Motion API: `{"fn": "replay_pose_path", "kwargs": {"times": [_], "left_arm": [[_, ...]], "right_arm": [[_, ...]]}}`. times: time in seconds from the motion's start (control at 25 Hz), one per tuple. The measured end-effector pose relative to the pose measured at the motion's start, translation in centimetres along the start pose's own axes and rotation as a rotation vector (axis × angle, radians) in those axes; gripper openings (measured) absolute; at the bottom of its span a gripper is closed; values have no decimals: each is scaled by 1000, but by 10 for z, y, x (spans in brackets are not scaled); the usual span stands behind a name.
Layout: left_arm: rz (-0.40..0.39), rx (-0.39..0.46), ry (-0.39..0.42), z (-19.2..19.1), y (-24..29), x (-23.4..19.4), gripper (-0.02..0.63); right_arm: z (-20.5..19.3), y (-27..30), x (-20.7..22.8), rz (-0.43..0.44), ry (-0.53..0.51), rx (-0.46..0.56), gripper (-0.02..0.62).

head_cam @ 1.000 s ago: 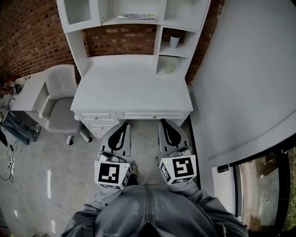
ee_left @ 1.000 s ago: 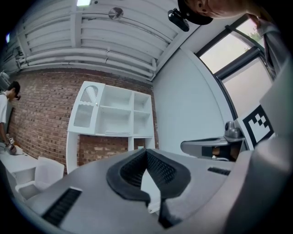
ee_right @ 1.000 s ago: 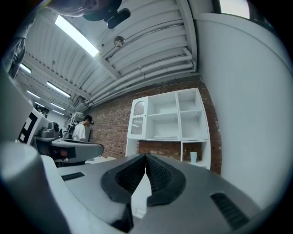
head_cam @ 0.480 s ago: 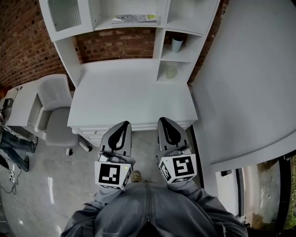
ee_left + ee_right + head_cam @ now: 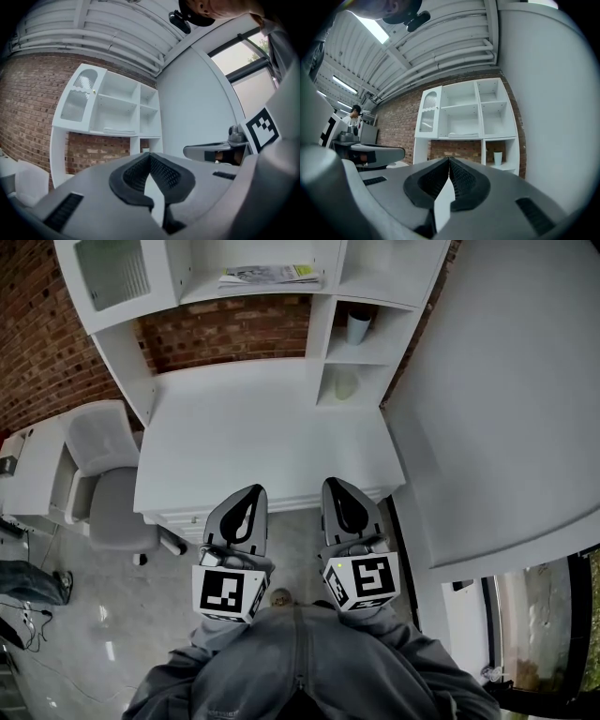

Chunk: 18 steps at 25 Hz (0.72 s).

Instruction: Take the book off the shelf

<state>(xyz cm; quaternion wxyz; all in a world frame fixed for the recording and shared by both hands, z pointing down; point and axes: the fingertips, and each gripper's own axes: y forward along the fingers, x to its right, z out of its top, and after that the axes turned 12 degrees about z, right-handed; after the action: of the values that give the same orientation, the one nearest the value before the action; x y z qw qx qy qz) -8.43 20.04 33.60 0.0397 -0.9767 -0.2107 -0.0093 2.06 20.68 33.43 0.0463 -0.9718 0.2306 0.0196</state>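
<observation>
Closing in on the counter, book not yet reached

The counter (image 5: 262, 442) is being approached. Compared with the head view of a second ago, it is being seen larger and nearer. Its near edge is now being overlapped by the tips of the left tongs (image 5: 251, 489) and the right tongs (image 5: 336, 482), where bare floor was showing ahead of them before. Both tongs are being held level and side by side, with jaws pressed together and nothing between them. The book (image 5: 269, 276) is being left flat on the upper shelf (image 5: 202, 289) at the far side, above the brick backing and well apart from both tongs. The chair (image 5: 98, 486) is being passed on the left. The task is being judged as only at its approach stage. A further reach up and towards the far side, and an opening of the jaws, are being called for before any grasp is attempted.
</observation>
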Motion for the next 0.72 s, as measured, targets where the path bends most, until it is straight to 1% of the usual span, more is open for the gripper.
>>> {"fn": "replay_pose_path", "kwargs": {"times": [0.4, 0.72], "left_arm": [[-7, -18, -26, -8, 6, -15, 6], [-2, -3, -29, -9, 8, -20, 6]], "right_arm": [[-3, 13, -6, -6, -1, -26, 28], [-4, 18, -7, 2, -3, -10, 28]]}}
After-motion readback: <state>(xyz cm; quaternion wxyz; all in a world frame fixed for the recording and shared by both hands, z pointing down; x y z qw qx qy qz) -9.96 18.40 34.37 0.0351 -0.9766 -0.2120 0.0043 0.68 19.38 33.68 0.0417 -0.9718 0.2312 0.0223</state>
